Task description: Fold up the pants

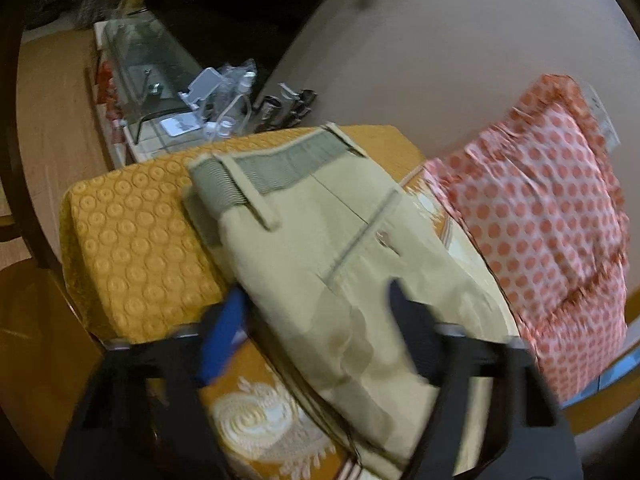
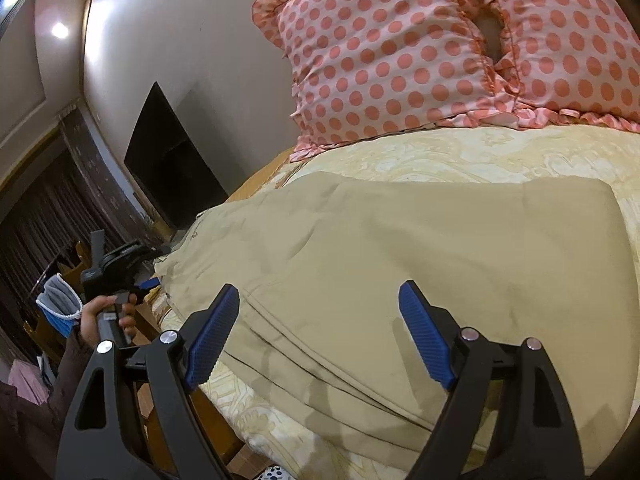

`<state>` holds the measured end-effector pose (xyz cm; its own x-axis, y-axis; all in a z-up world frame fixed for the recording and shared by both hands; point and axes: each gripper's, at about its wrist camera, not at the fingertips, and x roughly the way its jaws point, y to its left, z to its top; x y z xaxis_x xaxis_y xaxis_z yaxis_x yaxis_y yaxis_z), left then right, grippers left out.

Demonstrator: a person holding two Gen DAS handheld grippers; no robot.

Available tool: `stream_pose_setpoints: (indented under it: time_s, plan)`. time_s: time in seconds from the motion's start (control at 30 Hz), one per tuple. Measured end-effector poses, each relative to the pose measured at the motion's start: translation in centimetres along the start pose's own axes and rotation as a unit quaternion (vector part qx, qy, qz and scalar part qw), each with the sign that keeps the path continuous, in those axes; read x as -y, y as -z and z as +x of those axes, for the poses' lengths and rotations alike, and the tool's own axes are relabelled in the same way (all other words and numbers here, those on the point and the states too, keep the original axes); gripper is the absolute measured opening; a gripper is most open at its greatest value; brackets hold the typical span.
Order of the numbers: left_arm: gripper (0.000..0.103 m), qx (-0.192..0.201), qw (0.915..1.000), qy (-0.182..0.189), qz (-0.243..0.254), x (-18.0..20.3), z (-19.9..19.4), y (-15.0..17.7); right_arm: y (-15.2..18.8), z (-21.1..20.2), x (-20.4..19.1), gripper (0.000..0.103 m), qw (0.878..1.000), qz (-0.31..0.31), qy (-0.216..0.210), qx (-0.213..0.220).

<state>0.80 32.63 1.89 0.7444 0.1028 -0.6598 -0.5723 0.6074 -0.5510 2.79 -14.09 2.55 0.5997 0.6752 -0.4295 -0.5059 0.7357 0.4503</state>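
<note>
Beige pants [image 1: 340,256] lie on the bed, waistband with grey lining [image 1: 280,164] at the far end in the left wrist view. My left gripper [image 1: 316,300] is open, its jaws wide apart over the near part of the pants, empty. In the right wrist view the pants [image 2: 400,248] lie folded flat across the bed. My right gripper [image 2: 320,300] is open and empty just above their near edge. The left gripper [image 2: 116,264] also shows there at the left, held by a hand.
A pink polka-dot pillow [image 1: 540,220] [image 2: 420,52] lies at the head of the bed. An orange textured cushion [image 1: 132,240] sits left of the pants. The yellow patterned bedspread [image 2: 480,152] covers the bed. A cluttered side table [image 1: 192,108] and a dark TV [image 2: 172,160] stand beyond.
</note>
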Motion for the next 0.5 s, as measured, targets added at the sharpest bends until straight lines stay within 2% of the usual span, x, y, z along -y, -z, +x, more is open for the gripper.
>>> stream_pose_setpoints:
  time_s: [0.03, 0.07, 0.1, 0.17, 0.2, 0.23, 0.3, 0.37, 0.4, 0.47, 0.5]
  plan:
    - [0.017, -0.011, 0.9999, -0.001, -0.009, -0.3, 0.6, -0.3, 0.2, -0.4, 0.2, 0.084, 1.0, 0.003, 0.0, 0.004]
    - [0.015, -0.021, 0.9996, 0.008, -0.017, -0.5, 1.0, -0.6, 0.2, -0.8, 0.6, 0.084, 1.0, 0.006, 0.002, 0.009]
    - [0.011, -0.017, 0.9998, 0.006, -0.005, 0.2, 0.7, -0.9, 0.2, -1.0, 1.0, 0.085, 1.0, 0.009, 0.005, 0.013]
    - [0.008, 0.011, 0.9979, 0.001, 0.063, 3.3, -0.7, -1.1, 0.0, -2.2, 2.3, 0.085, 0.999, 0.02, 0.019, 0.029]
    - [0.008, 0.033, 0.9935, 0.01, 0.109, 6.0, -2.0, -1.0, -0.2, -3.1, 3.1, 0.085, 0.998, 0.028, 0.028, 0.041]
    - [0.006, 0.045, 0.9874, 0.035, 0.147, 8.8, -3.2, -0.7, -0.3, -4.1, 3.9, 0.086, 0.997, 0.035, 0.037, 0.055]
    - [0.006, 0.054, 0.9705, 0.084, 0.22, 14.4, -5.0, 0.7, -0.5, -6.0, 5.3, 0.086, 0.994, 0.051, 0.057, 0.08]
    - [0.006, 0.053, 0.9465, 0.134, 0.289, 19.7, -6.5, 3.3, -0.6, -8.4, 7.1, 0.086, 0.988, 0.073, 0.079, 0.111]
    - [0.006, 0.045, 0.9251, 0.175, 0.334, 23.0, -7.4, 5.8, -0.5, -9.6, 7.9, 0.086, 0.984, 0.086, 0.089, 0.127]
    - [0.006, 0.022, 0.8877, 0.237, 0.394, 27.2, -8.4, 10.1, -0.3, -11.7, 9.8, 0.086, 0.976, 0.121, 0.097, 0.152]
    - [0.007, -0.002, 0.8638, 0.271, 0.425, 29.2, -8.6, 13.0, -0.1, -12.5, 10.7, 0.086, 0.972, 0.14, 0.098, 0.161]
